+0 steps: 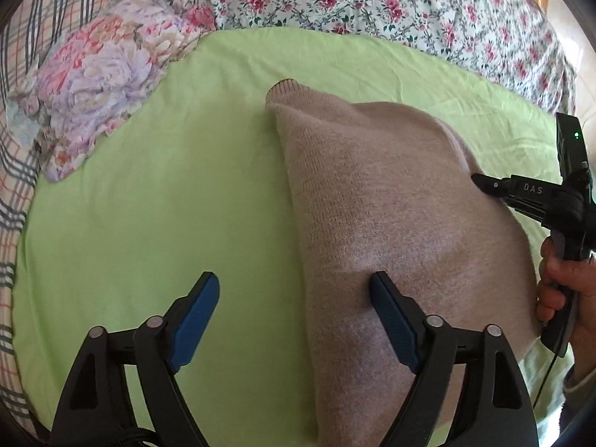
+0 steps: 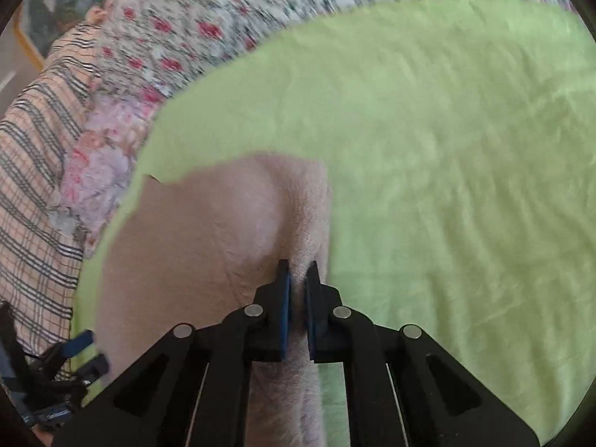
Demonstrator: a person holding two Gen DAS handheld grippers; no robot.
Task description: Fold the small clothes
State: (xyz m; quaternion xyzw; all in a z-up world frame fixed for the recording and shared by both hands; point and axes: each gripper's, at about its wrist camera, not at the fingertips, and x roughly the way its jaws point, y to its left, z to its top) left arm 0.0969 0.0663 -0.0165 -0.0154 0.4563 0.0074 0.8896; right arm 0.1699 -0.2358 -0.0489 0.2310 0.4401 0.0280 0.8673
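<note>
**Beige knit garment mid-fold on the green sheet**

Left wrist view: the left gripper stands released, jaws wide, one finger over the sweater, the other over the green sheet, likely ready to steady the near edge. The right gripper meets the sweater's far side; its closure is hidden here.

Right wrist view: the right gripper is clenched on a pinched ridge of the sweater, presumably to carry it over. Motion blur obscures the floral bedding beyond the sheet
</note>
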